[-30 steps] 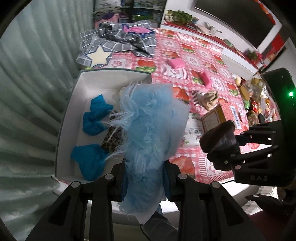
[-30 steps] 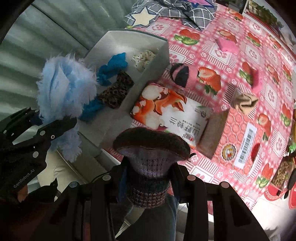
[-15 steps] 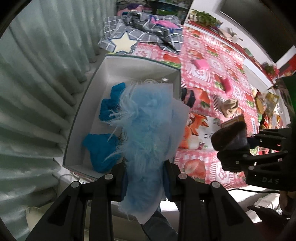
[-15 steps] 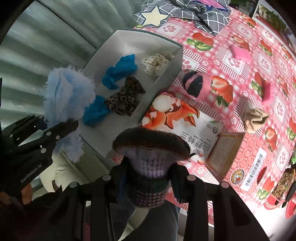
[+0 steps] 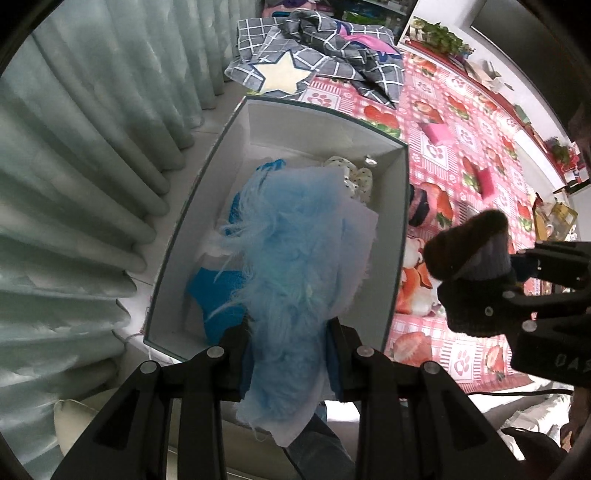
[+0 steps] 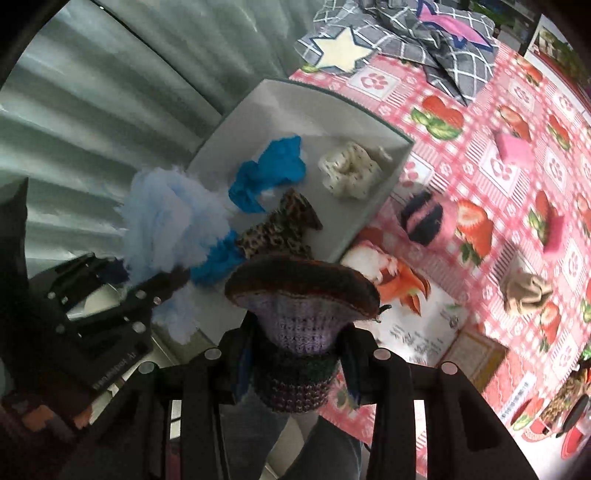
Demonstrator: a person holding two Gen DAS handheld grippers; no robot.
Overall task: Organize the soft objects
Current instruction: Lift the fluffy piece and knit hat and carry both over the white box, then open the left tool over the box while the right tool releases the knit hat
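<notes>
A: Fluffy blue fur [image 5: 291,258] hangs in the left tool's [image 5: 288,354] grip, above the box [image 5: 400,206].
B: Lower it before release; the right tool [image 6: 295,365] clamps the knit [image 6: 299,295].

blue cloths [image 5: 218,295] half hidden behind fluffy blue piece [image 5: 295,266], checked fabric [image 6: 424,33] cropped

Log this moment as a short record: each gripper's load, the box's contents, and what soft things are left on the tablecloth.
left gripper: shut on fluffy light-blue cloth, over the box
right gripper: shut on knitted purple-and-brown piece
white box: blue cloths, leopard-print piece, white dotted scrunchie
tablecloth: pink-and-black fuzzy piece, beige cloth, grey checked fabric
</notes>
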